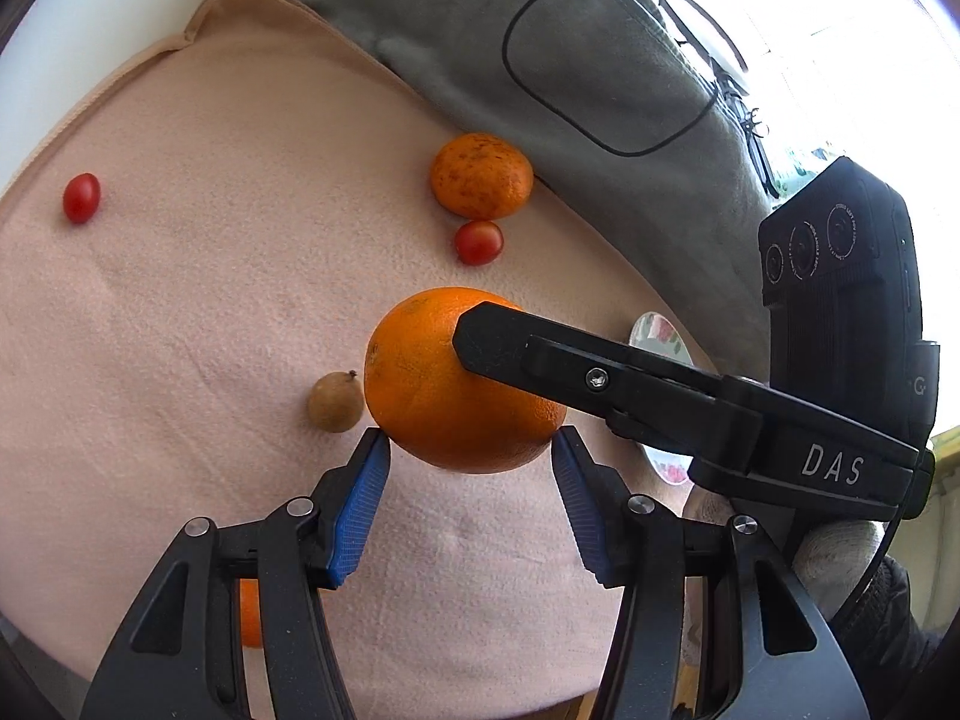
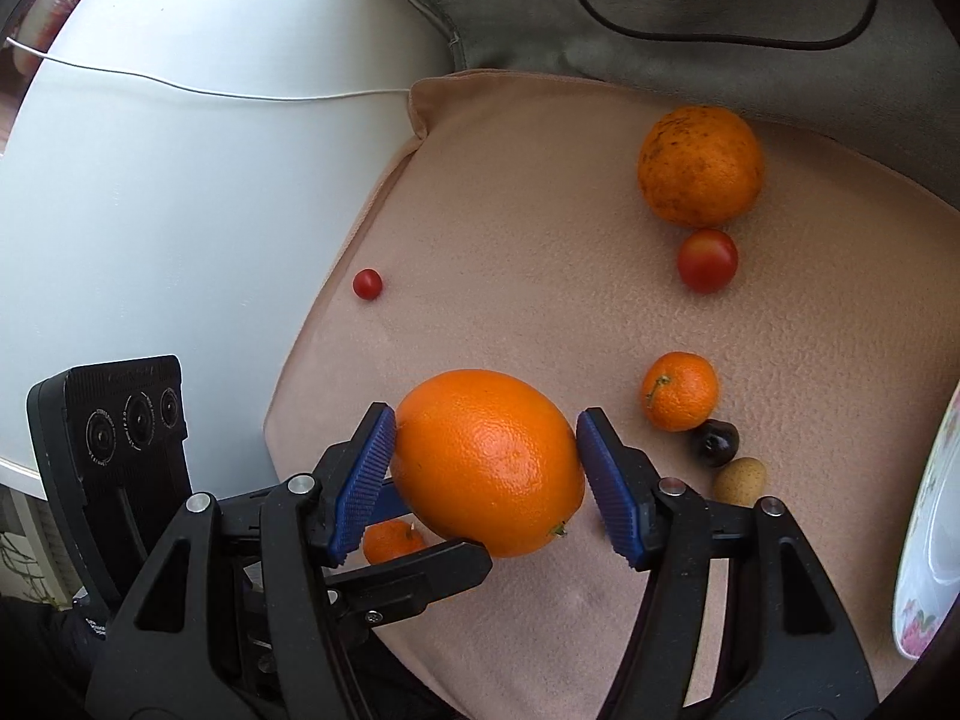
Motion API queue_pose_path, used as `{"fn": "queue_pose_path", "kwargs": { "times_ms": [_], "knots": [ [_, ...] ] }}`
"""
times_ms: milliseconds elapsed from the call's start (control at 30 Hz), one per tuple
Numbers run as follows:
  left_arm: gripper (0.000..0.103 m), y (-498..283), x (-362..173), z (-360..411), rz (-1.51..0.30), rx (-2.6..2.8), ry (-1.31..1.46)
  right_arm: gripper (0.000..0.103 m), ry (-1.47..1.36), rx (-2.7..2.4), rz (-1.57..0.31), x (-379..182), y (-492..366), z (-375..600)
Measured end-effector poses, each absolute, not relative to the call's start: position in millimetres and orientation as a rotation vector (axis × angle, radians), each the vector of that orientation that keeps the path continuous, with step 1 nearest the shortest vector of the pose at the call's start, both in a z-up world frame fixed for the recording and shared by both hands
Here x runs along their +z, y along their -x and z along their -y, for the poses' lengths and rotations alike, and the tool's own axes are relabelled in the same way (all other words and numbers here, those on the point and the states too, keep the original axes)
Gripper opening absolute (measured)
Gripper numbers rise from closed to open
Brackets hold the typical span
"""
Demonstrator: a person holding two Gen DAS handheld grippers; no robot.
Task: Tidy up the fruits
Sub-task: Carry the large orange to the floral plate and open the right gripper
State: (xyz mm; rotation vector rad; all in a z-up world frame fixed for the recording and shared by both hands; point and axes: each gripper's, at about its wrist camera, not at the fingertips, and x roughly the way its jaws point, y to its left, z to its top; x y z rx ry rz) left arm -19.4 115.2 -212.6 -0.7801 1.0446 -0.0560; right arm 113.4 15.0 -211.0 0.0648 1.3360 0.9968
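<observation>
A large orange sits between both grippers above the pink cloth. My left gripper has its blue pads touching the orange's near sides; whether it grips is unclear. In the right wrist view my right gripper has its left pad on the orange and a small gap at the right pad. The right gripper's black finger crosses over the orange in the left wrist view. A speckled orange, cherry tomatoes, small mandarins, a dark fruit and a tan fruit lie on the cloth.
A flowered plate sits at the cloth's right edge. A grey cushion with a black cable lies behind. A white surface with a thin white wire lies to the left of the cloth.
</observation>
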Motion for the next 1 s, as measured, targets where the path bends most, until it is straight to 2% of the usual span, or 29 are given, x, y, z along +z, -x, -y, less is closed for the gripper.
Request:
{"fn": "queue_pose_path", "kwargs": {
  "times_ms": [1000],
  "knots": [
    [0.054, -73, -210, 35, -1.171, -0.395, 0.622, 0.066, -0.304, 0.615, -1.284, -223, -141, 188]
  ]
}}
